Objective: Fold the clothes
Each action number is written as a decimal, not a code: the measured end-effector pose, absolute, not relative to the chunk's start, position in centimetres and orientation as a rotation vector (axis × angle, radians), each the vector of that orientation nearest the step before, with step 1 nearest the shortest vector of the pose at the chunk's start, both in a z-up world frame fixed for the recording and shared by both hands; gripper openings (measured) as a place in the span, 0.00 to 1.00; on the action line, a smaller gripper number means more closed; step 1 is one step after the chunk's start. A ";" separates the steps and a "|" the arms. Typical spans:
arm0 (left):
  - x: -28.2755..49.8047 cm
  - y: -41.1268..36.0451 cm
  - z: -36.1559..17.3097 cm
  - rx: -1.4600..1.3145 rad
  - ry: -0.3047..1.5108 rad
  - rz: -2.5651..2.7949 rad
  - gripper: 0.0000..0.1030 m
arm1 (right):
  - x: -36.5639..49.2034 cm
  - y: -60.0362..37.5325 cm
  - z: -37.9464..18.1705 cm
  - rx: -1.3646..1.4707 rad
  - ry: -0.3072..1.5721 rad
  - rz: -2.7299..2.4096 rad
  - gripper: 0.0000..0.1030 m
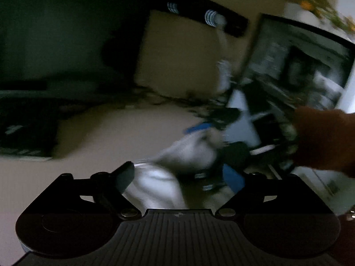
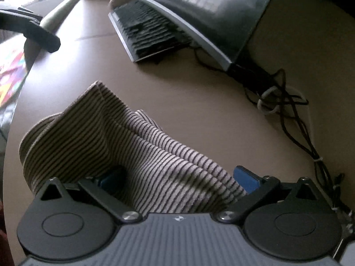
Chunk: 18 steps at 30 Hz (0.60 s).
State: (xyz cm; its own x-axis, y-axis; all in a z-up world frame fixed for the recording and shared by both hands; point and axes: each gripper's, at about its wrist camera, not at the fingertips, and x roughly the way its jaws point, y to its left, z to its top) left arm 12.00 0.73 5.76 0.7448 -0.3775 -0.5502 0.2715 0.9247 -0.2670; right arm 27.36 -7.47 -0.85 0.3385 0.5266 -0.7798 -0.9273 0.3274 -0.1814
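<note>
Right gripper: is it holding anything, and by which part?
The right gripper stands wide open with the striped garment bunched between its blue pads. No clamp shows, so nothing is held.

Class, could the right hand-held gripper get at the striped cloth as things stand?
Probably yes. The striped cloth lies on the table right between the open fingers of the right hand-held gripper, with nothing in the way; the keyboard sits well beyond.

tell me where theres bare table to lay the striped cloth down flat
In the right wrist view, the widest bare tabletop lies between the striped cloth and the laptop. Another strip runs left of the laptop toward the table's far edge. The right side is crowded with tangled cables.
</note>
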 end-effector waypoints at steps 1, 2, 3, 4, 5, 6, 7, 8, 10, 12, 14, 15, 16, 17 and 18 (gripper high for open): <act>12.8 -0.4 5.4 -0.154 0.657 -0.387 0.89 | 27.3 -7.7 -0.9 -0.682 0.675 1.047 1.00; 13.5 -1.3 4.8 -0.126 0.682 -0.403 0.89 | 27.3 -7.8 -0.9 -0.662 0.671 1.038 1.00; 14.3 -2.2 4.2 -0.099 0.711 -0.414 0.89 | 27.4 -8.0 -0.9 -0.642 0.668 1.030 1.00; 15.2 -2.7 3.4 -0.080 0.746 -0.411 0.93 | 27.4 -8.1 -0.7 -0.623 0.667 1.021 1.00; 16.0 -2.8 2.6 -0.078 0.779 -0.410 0.94 | 27.4 -8.2 -0.6 -0.607 0.664 1.010 1.00; 16.7 -2.8 2.0 -0.077 0.810 -0.402 0.91 | 27.2 -8.5 -0.2 -0.600 0.649 0.988 1.00; 17.3 -2.6 1.4 -0.077 0.834 -0.378 0.88 | 27.0 -9.0 0.4 -0.582 0.619 0.953 1.00; 17.8 -2.4 1.0 -0.081 0.855 -0.361 0.88 | 26.9 -9.8 1.0 -0.547 0.591 0.919 1.00; 18.5 -1.9 0.6 -0.113 0.879 -0.364 0.88 | 27.3 -11.2 1.4 -0.477 0.564 0.846 1.00; 19.1 -1.4 0.3 -0.139 0.893 -0.371 0.89 | 28.3 -12.4 0.5 -0.412 0.606 0.783 1.00; 19.8 -1.4 0.2 -0.134 0.899 -0.371 0.89 | 29.5 -13.4 -0.9 -0.327 0.663 0.746 1.00; 20.1 -1.5 0.0 -0.128 0.903 -0.369 0.89 | 30.2 -13.8 -1.6 -0.269 0.689 0.737 1.00; 20.2 -1.5 -0.2 -0.125 0.906 -0.365 0.91 | 30.7 -14.2 -2.2 -0.215 0.711 0.728 1.00; 20.3 -1.4 -0.4 -0.122 0.909 -0.361 0.92 | 31.0 -14.4 -2.8 -0.170 0.721 0.722 1.00; 20.4 -1.4 -0.6 -0.123 0.912 -0.356 0.92 | 31.3 -14.7 -3.3 -0.126 0.731 0.716 1.00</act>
